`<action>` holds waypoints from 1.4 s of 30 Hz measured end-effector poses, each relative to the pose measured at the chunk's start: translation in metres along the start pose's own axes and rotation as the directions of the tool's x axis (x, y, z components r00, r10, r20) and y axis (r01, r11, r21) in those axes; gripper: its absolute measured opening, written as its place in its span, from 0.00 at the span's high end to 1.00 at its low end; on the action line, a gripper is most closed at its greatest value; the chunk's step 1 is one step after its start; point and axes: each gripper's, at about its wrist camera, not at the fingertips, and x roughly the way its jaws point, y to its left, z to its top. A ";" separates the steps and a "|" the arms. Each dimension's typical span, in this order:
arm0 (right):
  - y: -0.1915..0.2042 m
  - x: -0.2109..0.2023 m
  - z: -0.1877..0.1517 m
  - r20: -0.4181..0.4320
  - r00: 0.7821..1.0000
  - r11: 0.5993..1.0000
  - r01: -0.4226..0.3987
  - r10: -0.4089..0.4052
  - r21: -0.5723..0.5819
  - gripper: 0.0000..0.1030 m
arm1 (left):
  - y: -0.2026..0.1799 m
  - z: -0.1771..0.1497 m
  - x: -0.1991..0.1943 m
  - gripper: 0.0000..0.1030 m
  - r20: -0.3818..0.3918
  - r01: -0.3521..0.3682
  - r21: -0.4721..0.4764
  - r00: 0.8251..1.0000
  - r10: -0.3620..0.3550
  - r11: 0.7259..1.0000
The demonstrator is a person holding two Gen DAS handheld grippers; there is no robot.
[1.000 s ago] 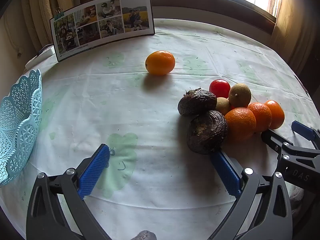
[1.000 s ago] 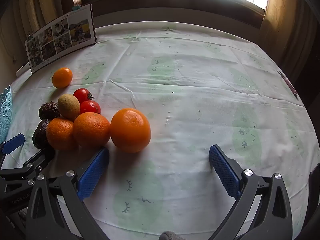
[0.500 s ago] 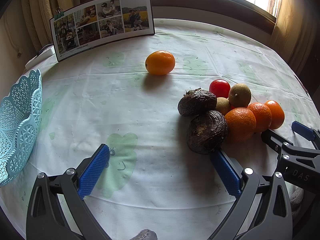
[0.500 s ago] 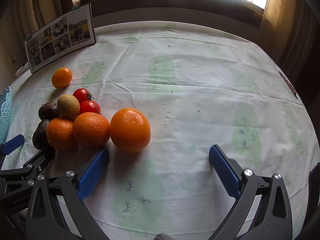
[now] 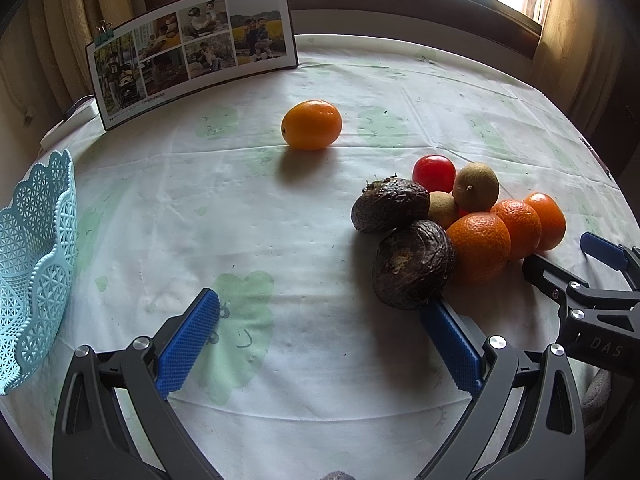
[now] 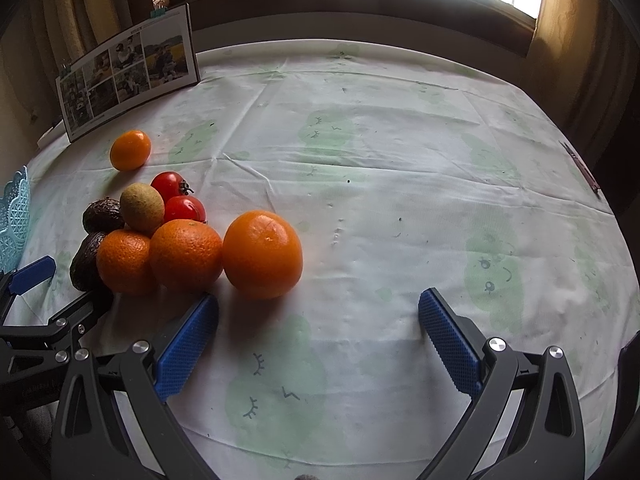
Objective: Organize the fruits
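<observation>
Left gripper (image 5: 320, 320): your jaws stand wide apart, holding nothing; the right blue pad touches the nearer wrinkled dark brown fruit (image 5: 414, 264).
Right gripper (image 6: 318, 320): your jaws are spread wide and empty, low over the surface (image 6: 400, 184); the largest round orange (image 6: 262, 254) sits just ahead of the left pad.
Fruit cluster: three oranges, two red tomatoes, brown kiwis and two dark fruits, touching.
Lone small oval orange fruit (image 5: 311, 124): well apart, toward the photo board (image 5: 192, 48).
Pale blue lattice plastic basket (image 5: 36, 264): far left edge.
</observation>
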 end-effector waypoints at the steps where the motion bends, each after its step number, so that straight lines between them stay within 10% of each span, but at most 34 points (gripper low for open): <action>1: 0.000 -0.001 -0.001 0.000 1.000 1.000 -0.002 0.002 -0.005 0.05 | 0.000 0.000 0.000 0.02 0.001 0.003 0.003 1.000 -0.003 1.000; 42: -0.030 -0.032 -0.007 0.104 0.985 0.989 -0.143 0.138 0.041 0.15 | 0.003 0.020 -0.049 0.02 0.158 0.015 0.040 0.987 -0.021 0.999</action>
